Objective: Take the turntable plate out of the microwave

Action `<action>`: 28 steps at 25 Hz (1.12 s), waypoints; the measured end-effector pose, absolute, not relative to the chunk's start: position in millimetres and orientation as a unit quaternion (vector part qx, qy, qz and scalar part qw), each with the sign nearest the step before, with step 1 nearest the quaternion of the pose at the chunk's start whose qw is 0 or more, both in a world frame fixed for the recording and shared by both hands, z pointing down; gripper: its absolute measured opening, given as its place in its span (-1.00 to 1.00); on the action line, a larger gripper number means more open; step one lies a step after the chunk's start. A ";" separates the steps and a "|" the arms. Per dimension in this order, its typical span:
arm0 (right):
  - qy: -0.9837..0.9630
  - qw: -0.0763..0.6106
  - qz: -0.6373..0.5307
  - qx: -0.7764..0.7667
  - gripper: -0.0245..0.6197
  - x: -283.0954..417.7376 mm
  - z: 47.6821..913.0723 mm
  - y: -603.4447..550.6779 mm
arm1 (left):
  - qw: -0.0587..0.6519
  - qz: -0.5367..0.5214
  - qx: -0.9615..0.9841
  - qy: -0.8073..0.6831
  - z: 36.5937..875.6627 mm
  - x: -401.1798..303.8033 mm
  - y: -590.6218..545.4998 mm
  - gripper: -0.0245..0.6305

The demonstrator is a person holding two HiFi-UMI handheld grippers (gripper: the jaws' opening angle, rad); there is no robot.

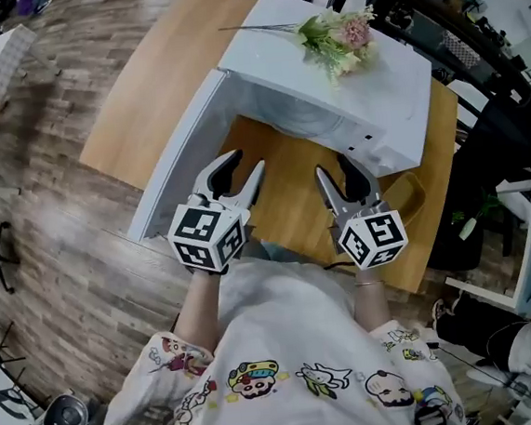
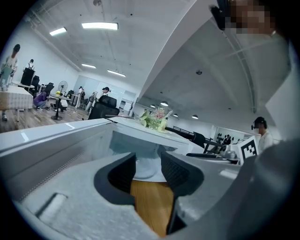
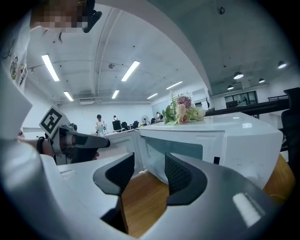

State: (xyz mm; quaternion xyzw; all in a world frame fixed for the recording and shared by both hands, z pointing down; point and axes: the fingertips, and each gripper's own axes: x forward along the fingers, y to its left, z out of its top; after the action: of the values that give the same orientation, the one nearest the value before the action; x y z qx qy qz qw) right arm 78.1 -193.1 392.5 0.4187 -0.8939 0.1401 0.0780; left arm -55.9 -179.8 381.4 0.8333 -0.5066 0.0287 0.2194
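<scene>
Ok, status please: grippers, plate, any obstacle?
Left gripper and right gripper open, empty, in front of the microwave. Turntable plate inside, untouched. Door open; nothing blocks the way.

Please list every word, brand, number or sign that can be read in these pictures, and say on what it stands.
No word, brand or number can be read in any view.
Left gripper and right gripper: their cubes carry only black-and-white square patterns, no letters.
Microwave: no label can be made out.
Person's shirt: cartoon prints; any lettering is too small to read.
</scene>
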 end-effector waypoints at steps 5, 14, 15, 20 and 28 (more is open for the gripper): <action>-0.886 0.074 0.144 0.435 -0.31 81.6 391.9 -200.9 | 0.222 0.031 0.842 -0.490 380.4 -50.3 -194.8 -0.42; -0.859 0.076 0.170 0.476 -0.33 84.6 402.4 -214.3 | 0.236 0.045 0.857 -0.455 385.4 -47.5 -219.1 -0.42; -0.858 0.076 0.172 0.479 -0.33 84.7 404.1 -216.0 | 0.239 0.045 0.858 -0.452 387.5 -47.0 -221.8 -0.42; -0.846 0.073 0.189 0.493 -0.34 88.8 413.4 -219.9 | 0.259 0.049 0.862 -0.433 400.5 -38.9 -230.5 -0.42; -0.830 0.065 0.215 0.510 -0.35 97.7 430.3 -231.0 | 0.283 0.053 0.863 -0.415 423.7 -26.7 -245.1 -0.42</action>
State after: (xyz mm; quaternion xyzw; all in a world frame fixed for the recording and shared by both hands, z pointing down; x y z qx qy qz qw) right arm 97.7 -231.0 430.3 0.5098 -0.8305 0.2151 0.0645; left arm -26.7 -245.1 423.7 0.8629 -0.4152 0.0531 0.2830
